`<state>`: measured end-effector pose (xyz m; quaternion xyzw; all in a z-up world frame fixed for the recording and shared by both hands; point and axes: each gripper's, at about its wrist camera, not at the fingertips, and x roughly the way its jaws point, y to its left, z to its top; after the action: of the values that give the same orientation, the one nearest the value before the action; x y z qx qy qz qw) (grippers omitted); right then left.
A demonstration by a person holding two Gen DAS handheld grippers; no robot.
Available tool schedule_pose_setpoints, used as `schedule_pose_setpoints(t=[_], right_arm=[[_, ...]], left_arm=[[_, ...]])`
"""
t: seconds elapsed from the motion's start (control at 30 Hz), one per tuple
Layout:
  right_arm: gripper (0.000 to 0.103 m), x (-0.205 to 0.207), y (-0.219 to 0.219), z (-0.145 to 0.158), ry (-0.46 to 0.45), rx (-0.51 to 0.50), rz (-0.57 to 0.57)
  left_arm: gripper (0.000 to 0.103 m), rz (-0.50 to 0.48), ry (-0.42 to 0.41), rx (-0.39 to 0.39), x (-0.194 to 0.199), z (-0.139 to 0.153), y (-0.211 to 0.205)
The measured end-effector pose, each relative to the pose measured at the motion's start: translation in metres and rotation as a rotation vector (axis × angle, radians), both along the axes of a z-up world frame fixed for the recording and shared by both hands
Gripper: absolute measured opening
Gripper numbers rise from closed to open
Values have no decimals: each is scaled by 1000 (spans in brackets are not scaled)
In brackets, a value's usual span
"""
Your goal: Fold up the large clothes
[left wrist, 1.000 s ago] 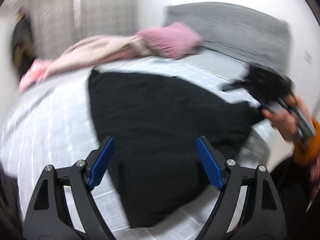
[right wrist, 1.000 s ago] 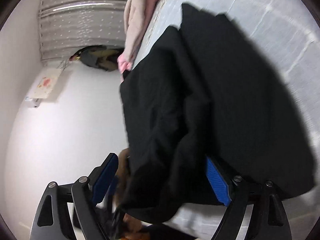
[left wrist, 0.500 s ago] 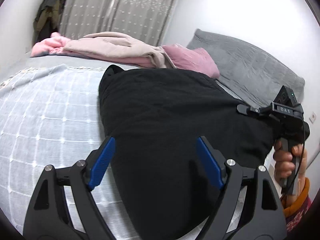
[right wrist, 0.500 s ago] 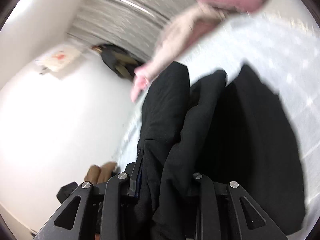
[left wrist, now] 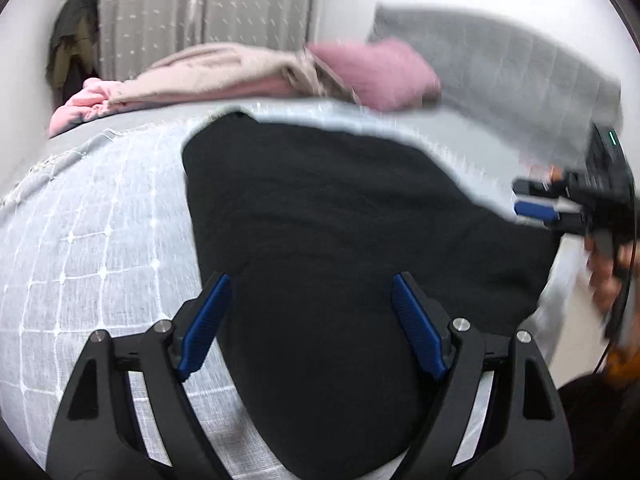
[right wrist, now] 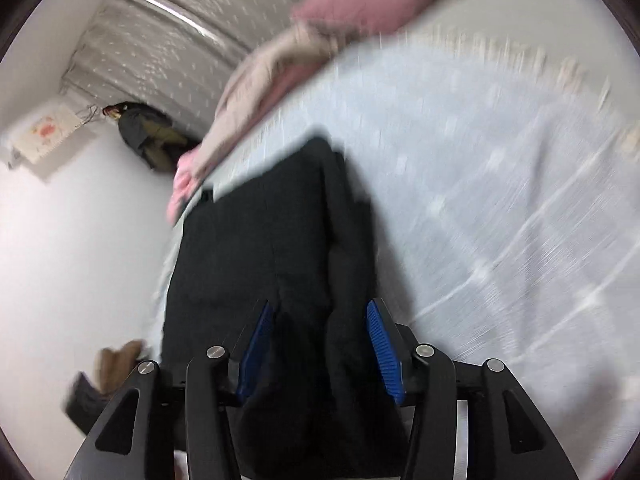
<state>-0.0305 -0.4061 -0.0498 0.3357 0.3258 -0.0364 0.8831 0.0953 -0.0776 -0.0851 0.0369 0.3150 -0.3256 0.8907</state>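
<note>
A large black garment [left wrist: 340, 232] lies folded on a bed with a white checked cover [left wrist: 92, 240]. My left gripper [left wrist: 308, 320] is open and empty, hovering over the garment's near end. My right gripper [right wrist: 318, 344] is open, with its blue pads on either side of a thick fold of the black garment [right wrist: 272, 248]; the cloth sits between the jaws, unpinched. In the left wrist view the right gripper [left wrist: 536, 210] is at the garment's right edge.
A heap of pink and beige clothes [left wrist: 224, 76] lies along the far side of the bed, next to a grey headboard [left wrist: 500, 68]. Curtains [left wrist: 200, 8] hang behind. A dark coat [left wrist: 72, 52] hangs in the corner. The bed's edge is at the right [left wrist: 560, 300].
My right gripper was shut on the black garment half a second ago and has now opened; the cloth has dropped flatter on the bed. My left gripper stayed open and shifted slightly.
</note>
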Motion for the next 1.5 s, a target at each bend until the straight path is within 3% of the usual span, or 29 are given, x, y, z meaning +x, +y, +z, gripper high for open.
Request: schedule_pose_setpoints(t=[0.1, 0.17, 0.23, 0.3, 0.33, 0.37, 0.43, 0.5, 0.63, 0.73, 0.83, 1.0, 1.13, 1.5], right_arm=[[50, -19, 31, 39, -162, -122, 93], [50, -12, 54, 41, -171, -178, 162], [49, 13, 76, 33, -98, -223, 205], [46, 27, 85, 11, 33, -324, 206], [35, 33, 83, -5, 142, -413, 181], [39, 23, 74, -17, 185, -437, 170], [43, 17, 47, -32, 193, -246, 169], [46, 7, 26, -37, 174, -118, 169], [58, -16, 14, -31, 131, -76, 156], [65, -32, 8, -20, 94, -20, 139], [70, -26, 7, -12, 69, 30, 146], [76, -9, 8, 13, 55, -15, 157], [78, 15, -4, 7, 76, 10, 140], [78, 74, -32, -60, 211, 301, 210]], left_arm=[[77, 8, -56, -70, -5, 12, 10], [75, -19, -46, -68, -5, 8, 4], [71, -56, -13, -12, -5, -7, -11], [71, -44, -66, 76, -12, -17, -22], [71, -49, -84, 118, -18, -22, -27], [71, -55, -95, 150, -24, -26, -31], [71, -66, -131, 199, -34, -28, -34], [71, -83, -113, 187, -36, -23, -28], [85, -63, -2, 117, -25, -10, -9], [86, -31, 94, 42, -14, -2, 8], [94, 55, 126, 48, -5, -1, 16], [96, 202, 191, 77, 14, -4, 23], [99, 231, 270, 53, 29, -9, 28], [99, 215, 418, -30, 74, -23, 28]])
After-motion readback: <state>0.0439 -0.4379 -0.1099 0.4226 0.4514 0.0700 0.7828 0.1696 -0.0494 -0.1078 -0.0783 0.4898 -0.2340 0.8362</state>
